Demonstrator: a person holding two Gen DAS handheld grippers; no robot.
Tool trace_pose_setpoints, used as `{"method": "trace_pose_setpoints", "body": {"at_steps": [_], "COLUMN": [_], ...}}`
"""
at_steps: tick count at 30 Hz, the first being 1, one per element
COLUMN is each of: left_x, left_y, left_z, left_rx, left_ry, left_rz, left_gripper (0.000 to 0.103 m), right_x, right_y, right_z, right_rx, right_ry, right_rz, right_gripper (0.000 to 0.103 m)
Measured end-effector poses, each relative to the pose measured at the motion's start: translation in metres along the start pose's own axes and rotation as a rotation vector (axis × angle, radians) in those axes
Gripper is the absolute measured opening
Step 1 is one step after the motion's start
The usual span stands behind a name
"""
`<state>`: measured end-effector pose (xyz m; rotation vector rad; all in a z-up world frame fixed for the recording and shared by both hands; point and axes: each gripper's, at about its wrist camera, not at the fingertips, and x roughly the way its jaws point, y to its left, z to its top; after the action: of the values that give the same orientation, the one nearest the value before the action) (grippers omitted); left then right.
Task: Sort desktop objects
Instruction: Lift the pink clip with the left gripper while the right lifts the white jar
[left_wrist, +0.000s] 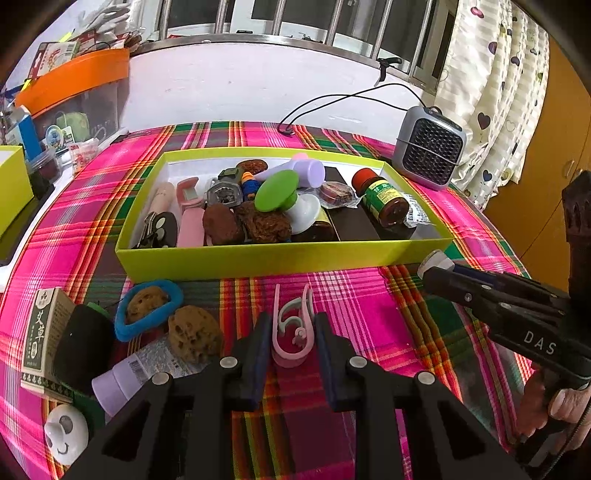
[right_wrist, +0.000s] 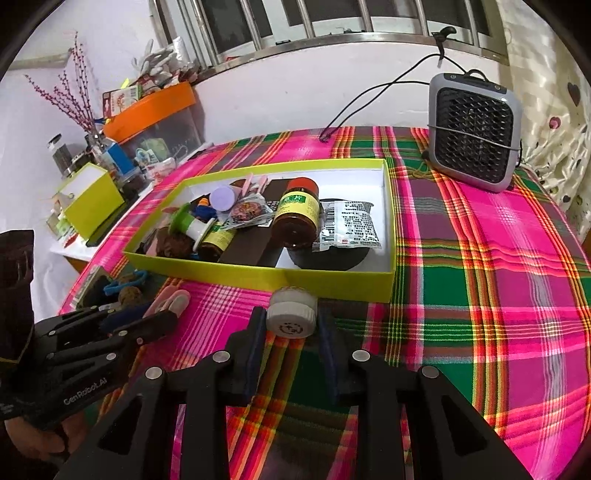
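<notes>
Left wrist: left gripper (left_wrist: 291, 332) clamps pink clip (left_wrist: 291, 328), right gripper (right_wrist: 291, 321) clamps white bottle (right_wrist: 291, 314)

White smiley figure (left_wrist: 66, 434) cut off at the frame's bottom-left. Lettering on green carton (left_wrist: 44, 332) too small to read. Box (left_wrist: 280, 254) near wall hides lower halves of items inside. Person's hand (left_wrist: 554, 410) mostly behind the handle.

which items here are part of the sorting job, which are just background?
In the job:
- pink clip, gripped by the left gripper
- white-capped bottle, gripped by the right gripper
- yellow-green box, partly filled
- sponge, blue ring, lavender tube, green carton on the cloth

Background:
- grey fan
- orange bin
- curtain
</notes>
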<state>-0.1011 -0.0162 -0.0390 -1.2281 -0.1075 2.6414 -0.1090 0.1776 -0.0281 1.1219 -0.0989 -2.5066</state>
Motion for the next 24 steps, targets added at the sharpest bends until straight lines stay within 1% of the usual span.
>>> {"method": "trace_pose_setpoints", "body": {"at_steps": [9, 15, 24], "left_x": [-0.014, -0.024, -0.036], "left_y": [-0.005, -0.011, -0.019], "left_z": [-0.001, 0.002, 0.006], "left_rx": [-0.002, 0.008, 0.020], "left_ry": [-0.016, -0.036, -0.061], "left_rz": [-0.007, -0.015, -0.023], "left_gripper": [0.024, 0.024, 0.024], "right_x": [-0.018, -0.033, -0.048], "right_y": [0.005, 0.010, 0.012], "right_z": [-0.001, 0.001, 0.003], "right_rx": [-0.017, -0.029, -0.035], "right_ry": [-0.032, -0.065, -0.093], "right_rz": [0.021, 0.041, 0.050], "right_gripper": [0.029, 0.029, 0.029]}}
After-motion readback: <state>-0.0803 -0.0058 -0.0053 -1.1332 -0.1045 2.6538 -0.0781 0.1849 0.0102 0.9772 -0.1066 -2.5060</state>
